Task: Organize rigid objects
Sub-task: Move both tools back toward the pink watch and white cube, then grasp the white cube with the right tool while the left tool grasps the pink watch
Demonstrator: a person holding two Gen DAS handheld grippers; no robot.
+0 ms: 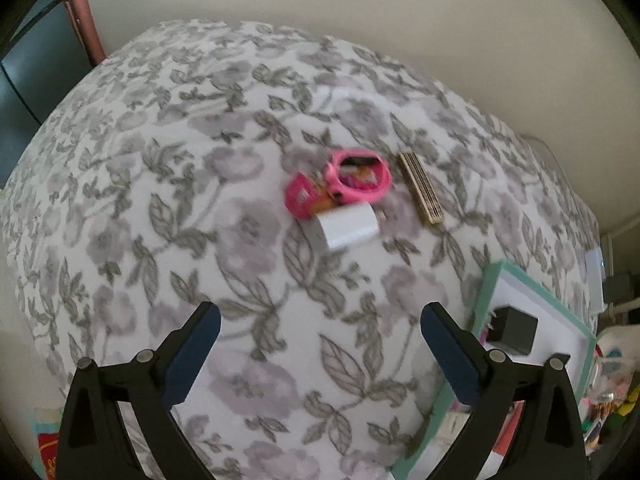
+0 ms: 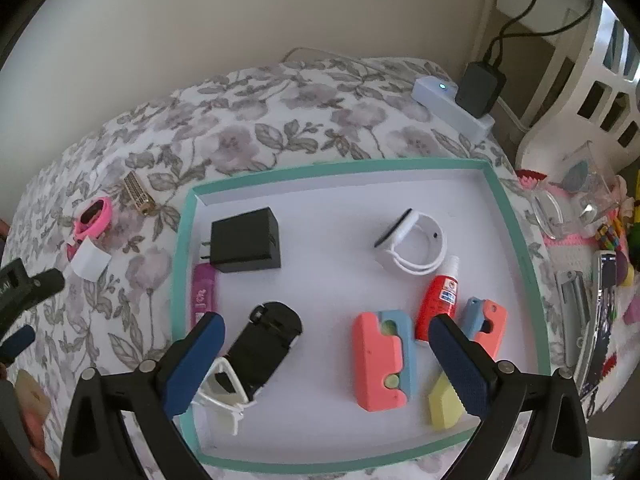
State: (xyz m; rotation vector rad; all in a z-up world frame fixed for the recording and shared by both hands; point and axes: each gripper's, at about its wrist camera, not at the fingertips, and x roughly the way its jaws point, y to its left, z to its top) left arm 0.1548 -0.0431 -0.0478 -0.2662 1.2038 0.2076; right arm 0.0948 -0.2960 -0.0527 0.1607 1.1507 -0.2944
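A teal-rimmed white tray (image 2: 516, 216) lies on a floral blanket (image 1: 160, 200). In it are a black charger (image 2: 246, 246), a white watch band (image 2: 416, 248), a red bottle (image 2: 436, 304), a coral-and-blue toy (image 2: 380, 360), a smaller one (image 2: 484, 320), a yellow block (image 2: 444, 404), a black clip-like piece (image 2: 264, 340) and a purple tube (image 2: 204, 292). My right gripper (image 2: 325, 320) hovers open over the tray, holding nothing. On the blanket beyond my open, empty left gripper (image 1: 320, 310) lie a pink watch (image 1: 358, 178), a white charger (image 1: 346, 226) and a gold ribbed bar (image 1: 420, 188).
A pale power strip (image 2: 452, 108) with a black adapter (image 2: 478, 88) sits at the bed's far corner. A white basket (image 2: 580, 112) and clutter with clear plastic (image 2: 580, 200) crowd the right side. A wall runs behind the bed. The tray's corner (image 1: 492, 280) shows right of the left gripper.
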